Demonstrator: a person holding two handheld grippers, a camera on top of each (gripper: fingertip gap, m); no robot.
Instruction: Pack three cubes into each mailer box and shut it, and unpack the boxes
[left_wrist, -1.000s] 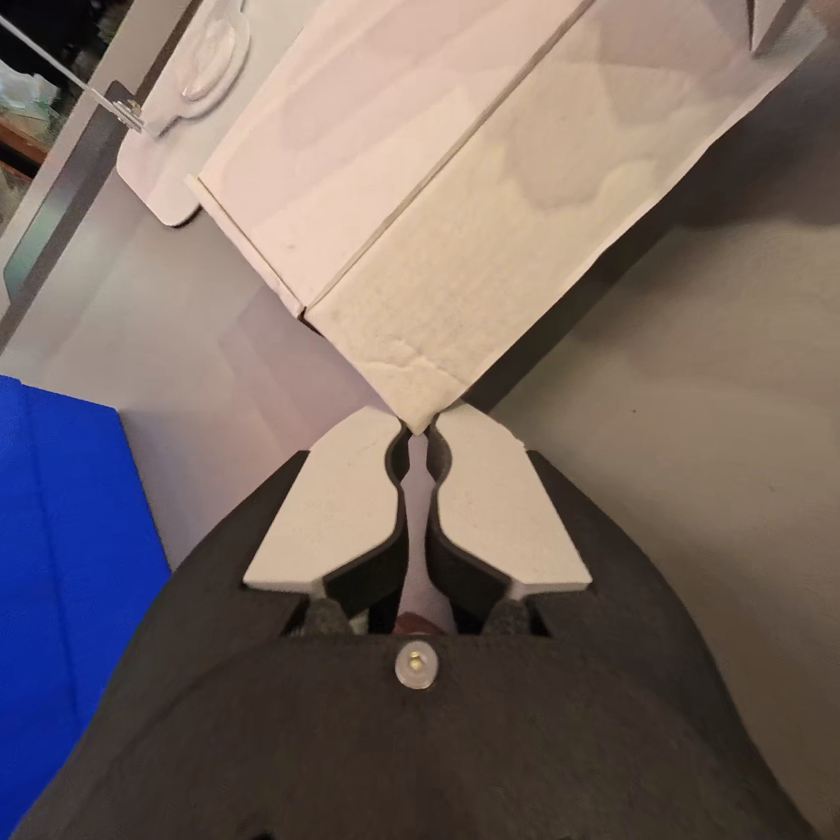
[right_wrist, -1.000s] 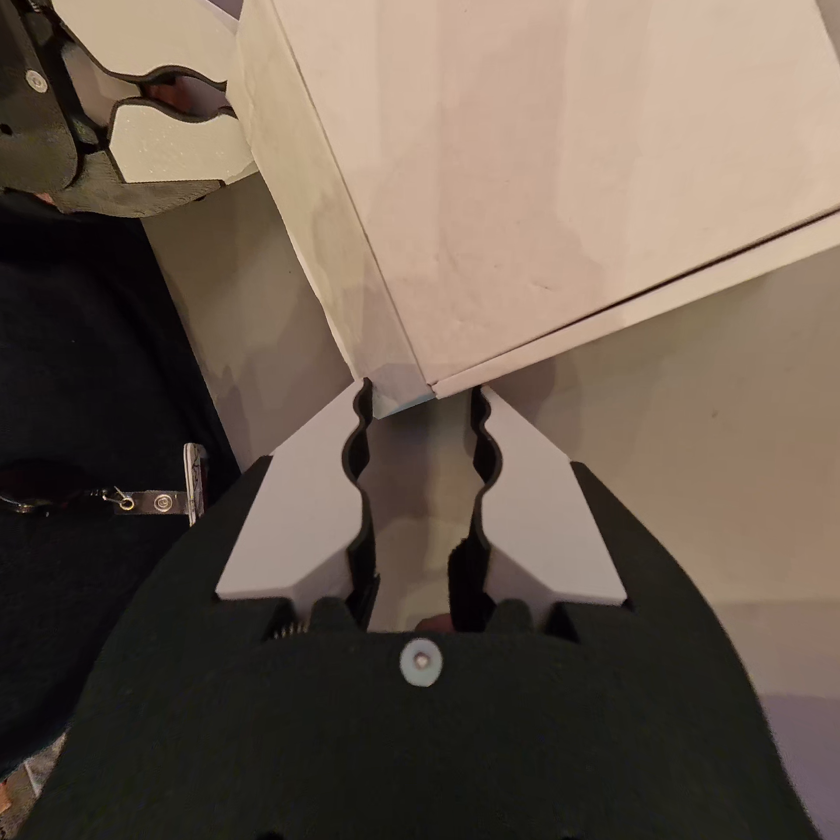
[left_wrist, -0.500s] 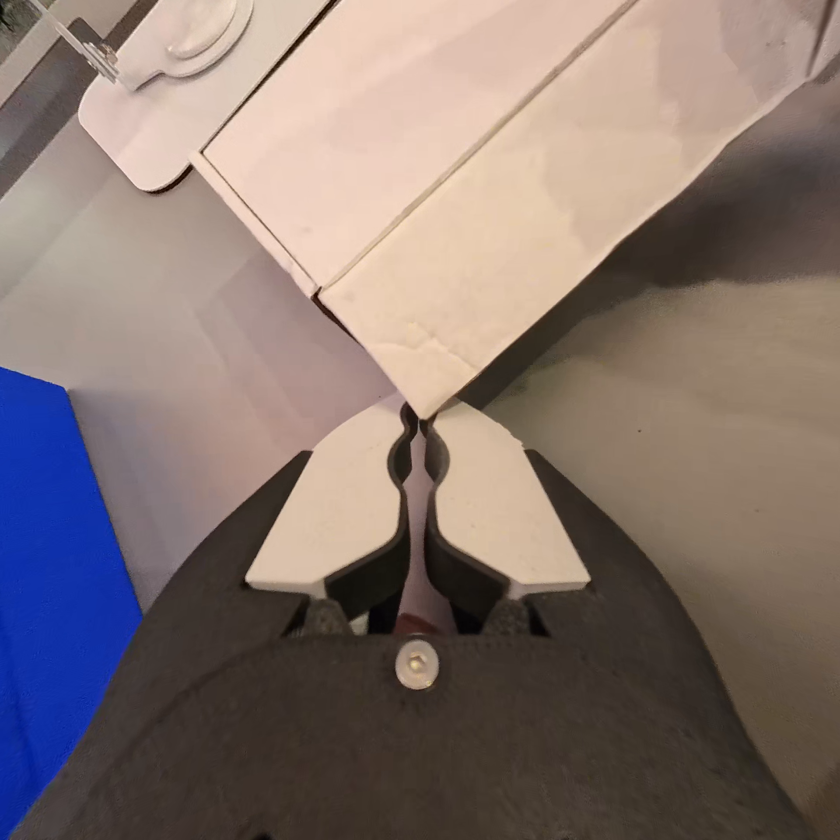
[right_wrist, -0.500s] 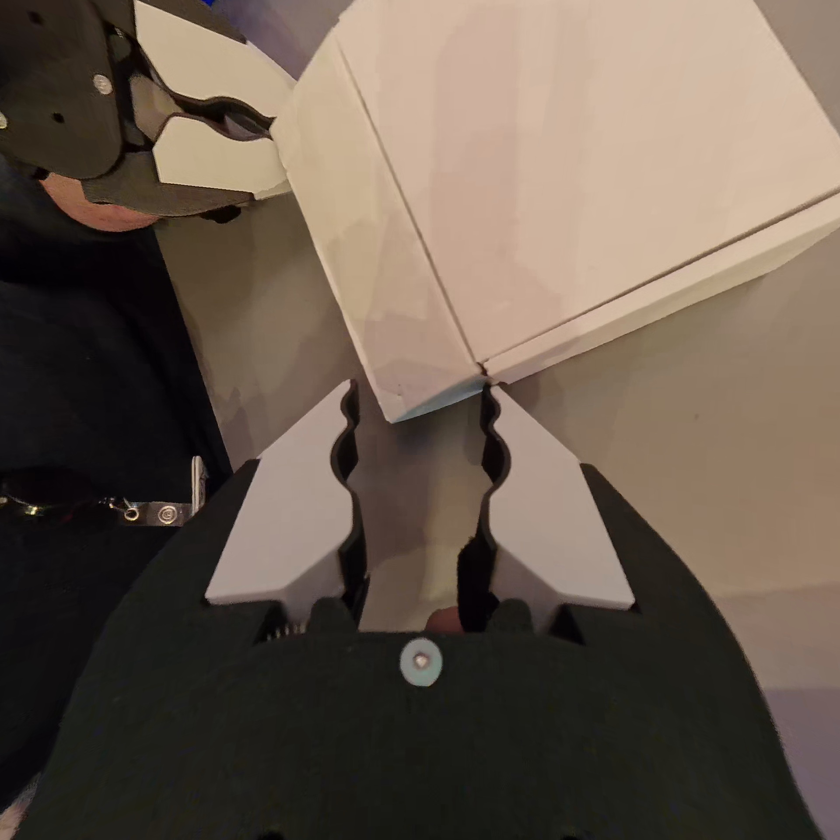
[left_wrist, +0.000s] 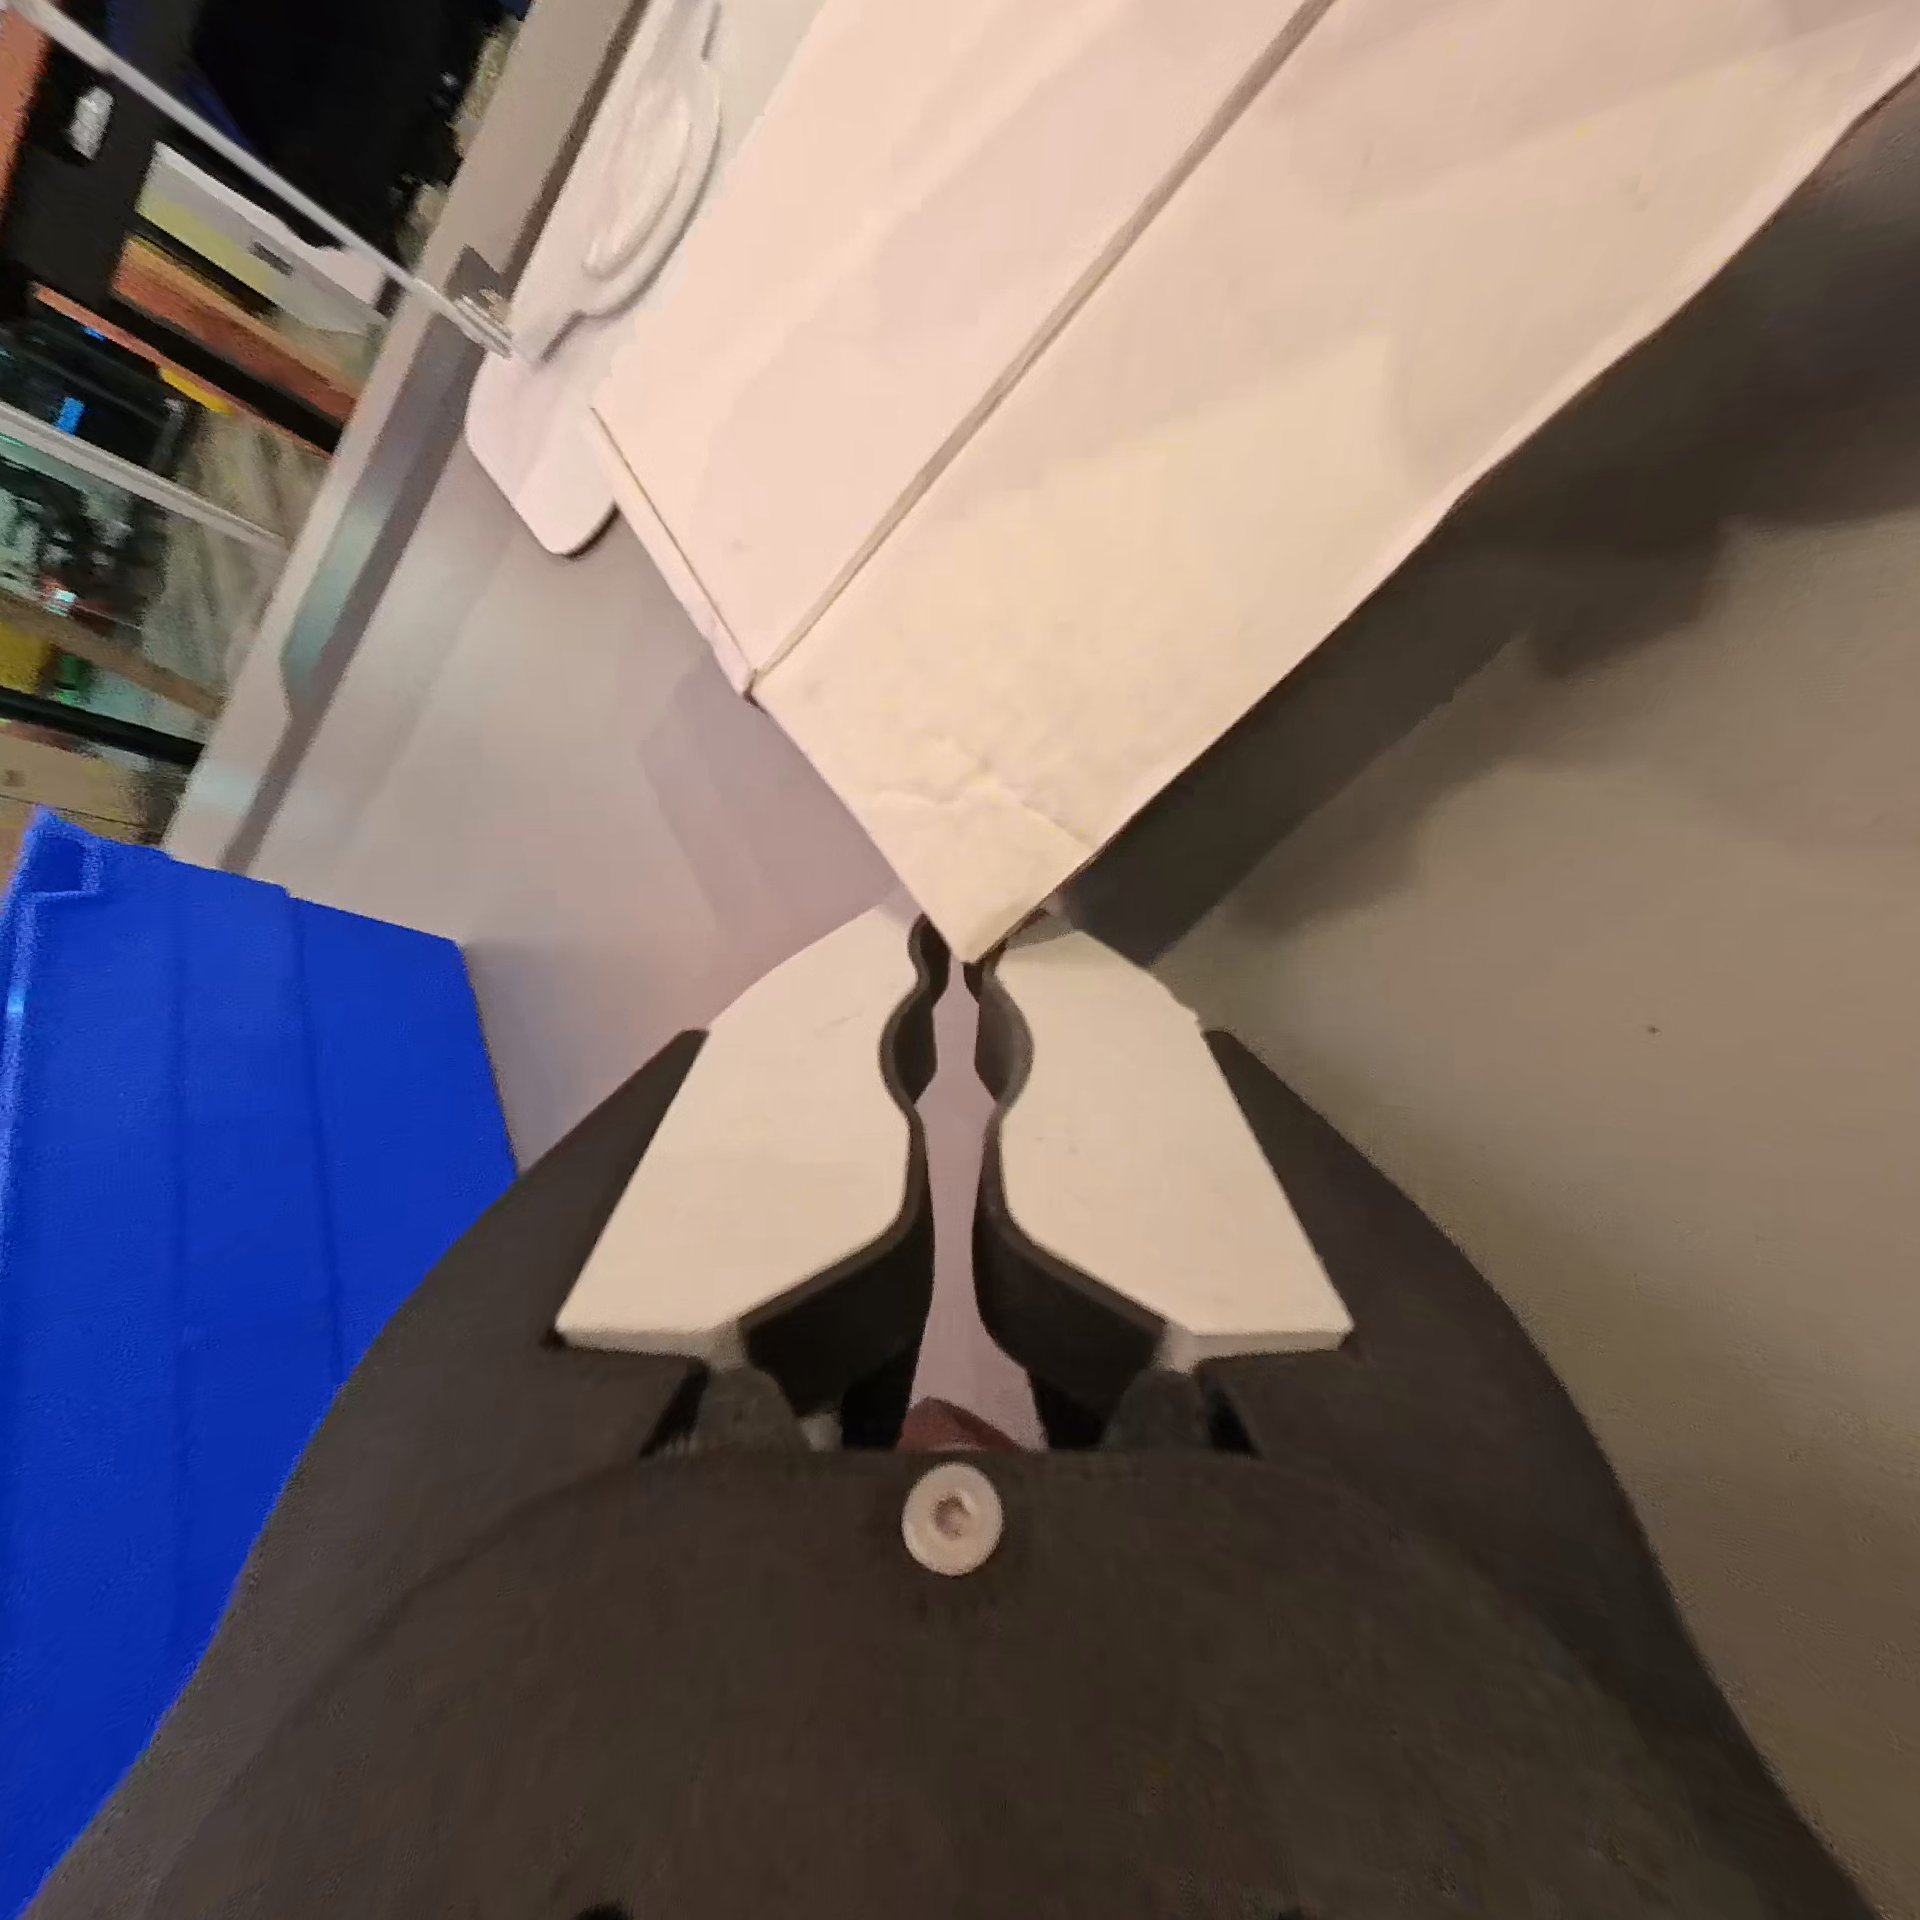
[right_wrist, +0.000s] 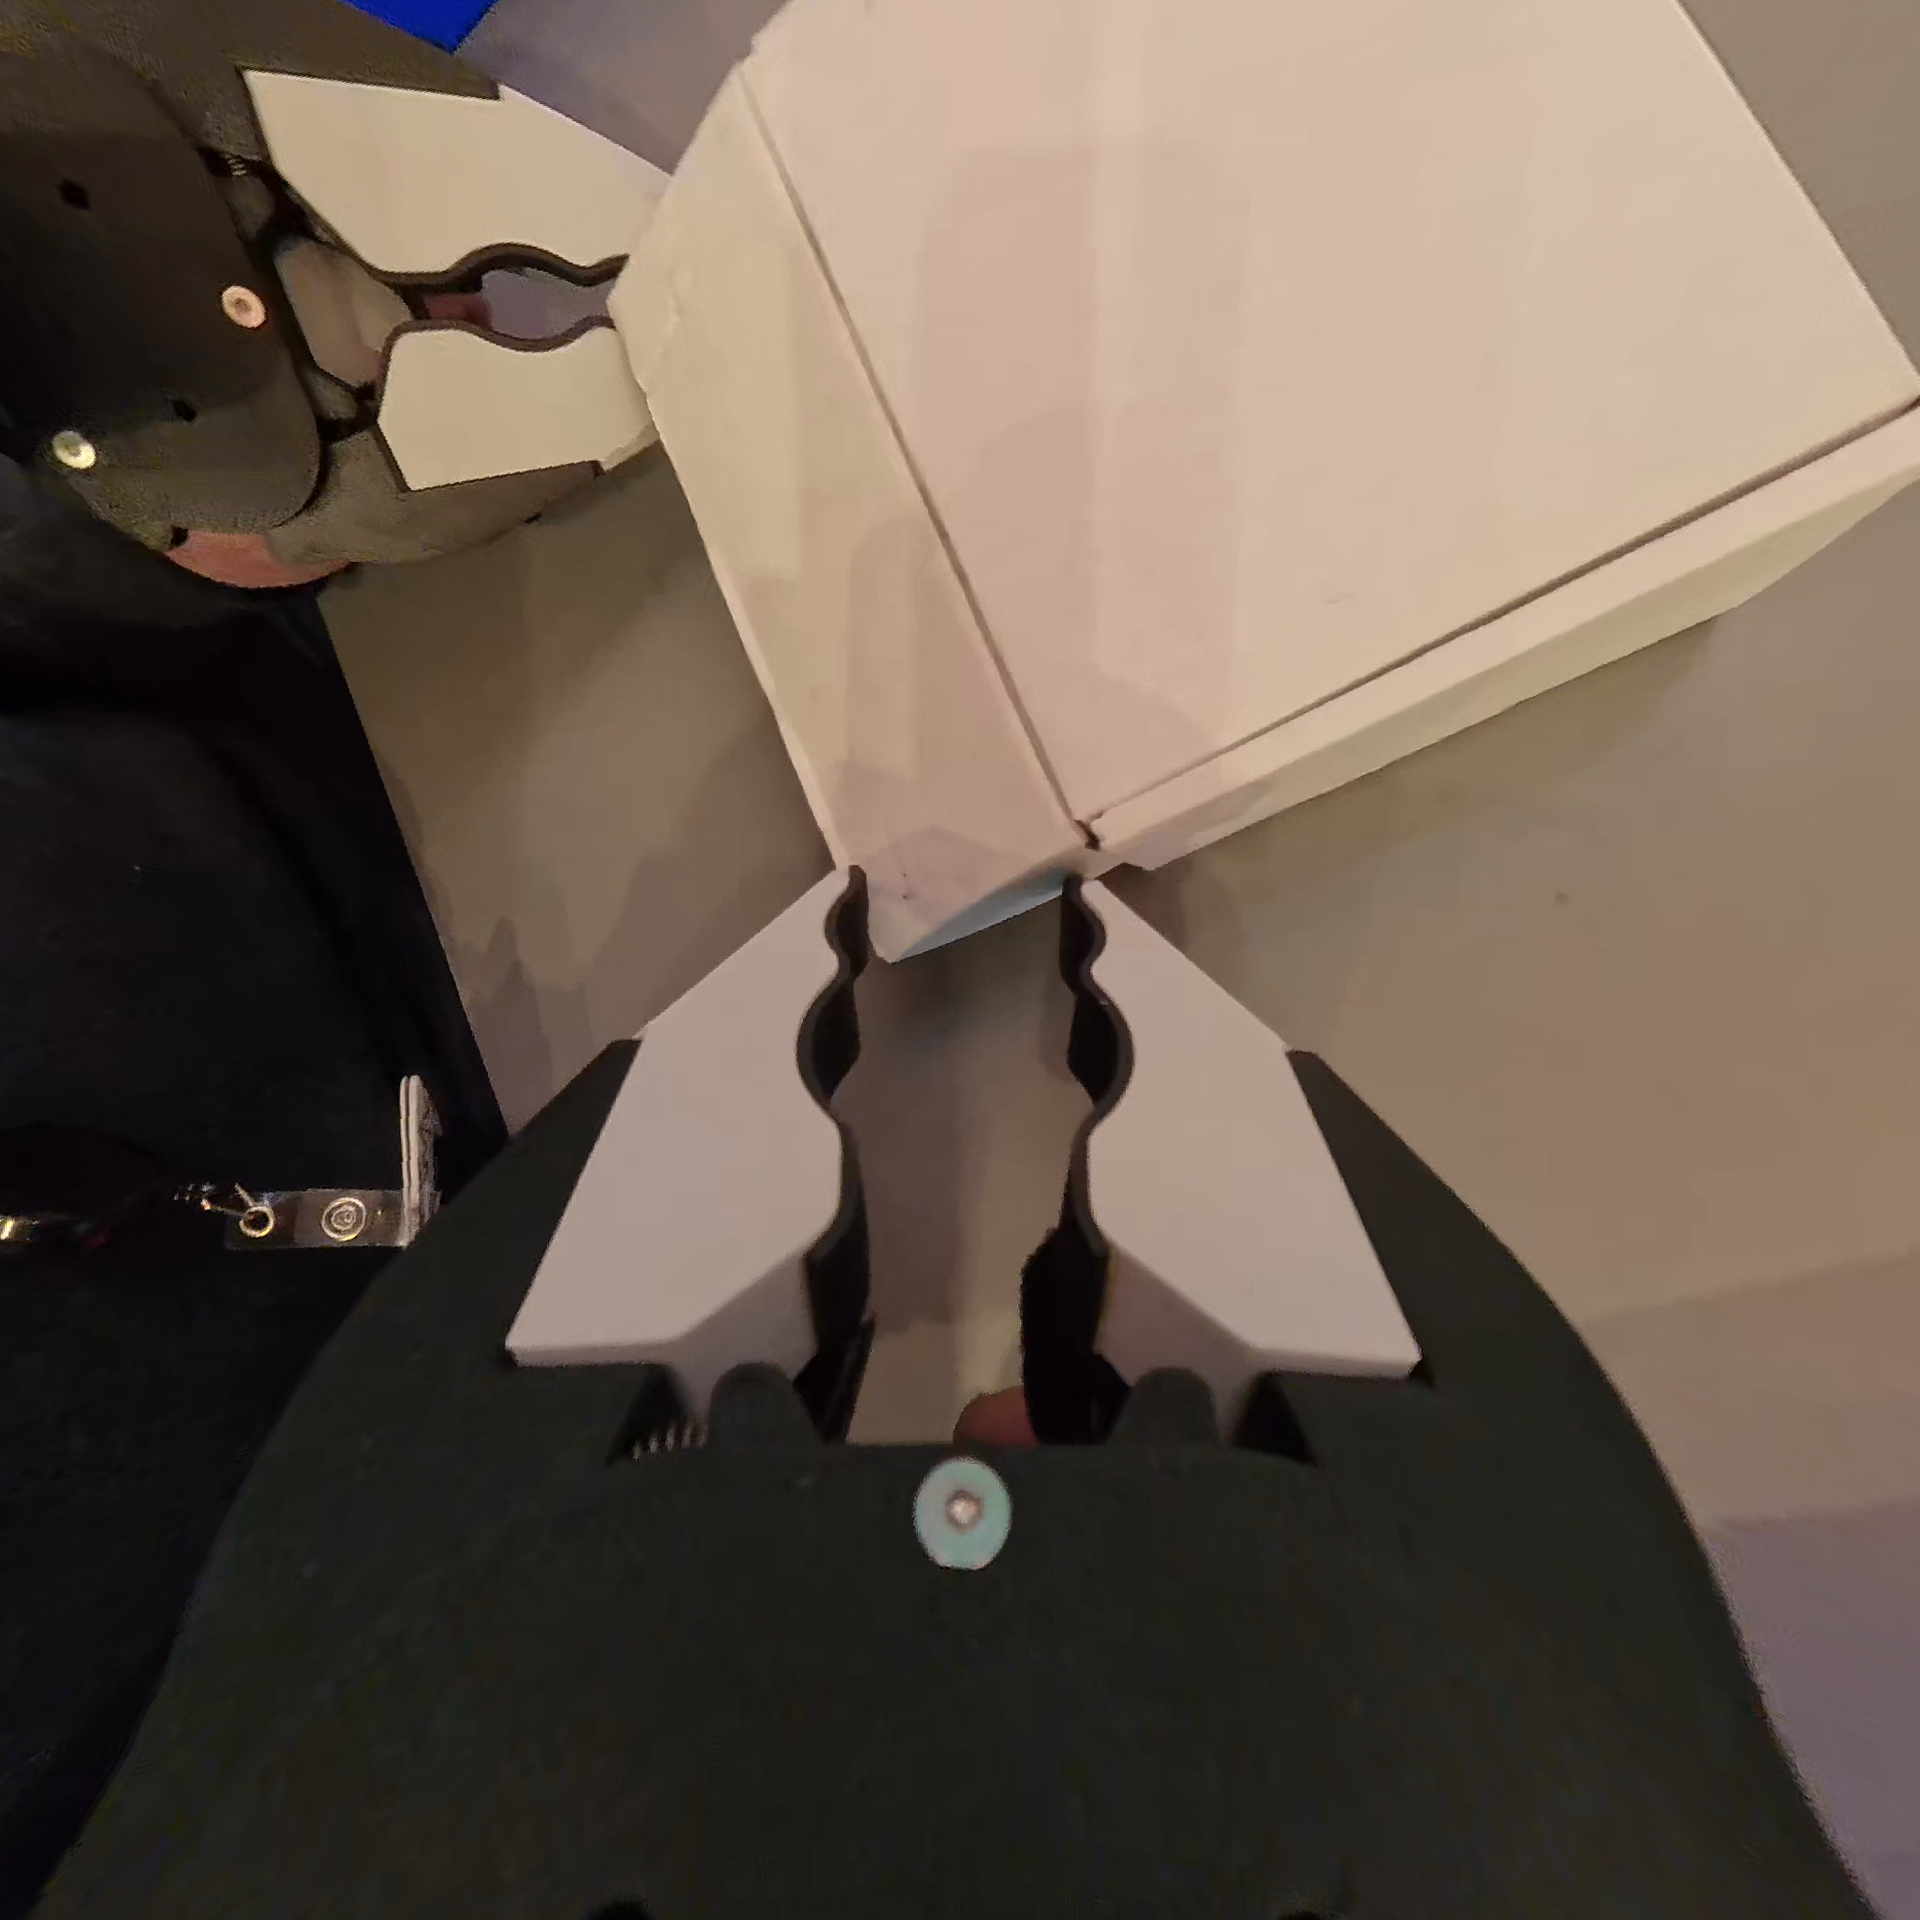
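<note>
A closed white mailer box (left_wrist: 1039, 416) is tilted, one corner raised off the grey table (left_wrist: 1558, 1143). My left gripper (left_wrist: 954, 951) is nearly shut, pinching one corner of the box between its tips. The right wrist view shows the same box (right_wrist: 1247, 364) from above, with the left gripper (right_wrist: 623, 332) at its far-left corner. My right gripper (right_wrist: 961, 914) has its jaws fairly wide apart, with the near bottom corner of the box wedged between both fingertips. No cubes are in view.
A blue bin (left_wrist: 208, 1247) stands at the left. A flat white piece with a clear plastic part (left_wrist: 582, 312) lies beyond the box by the table's far edge. A person's dark clothing with a badge clip (right_wrist: 312, 1216) is left of the right gripper.
The box has swung up and to the right in the right wrist view, and the left gripper came further into it. The right jaws narrowed onto the box corner. The left jaws held their gap.
</note>
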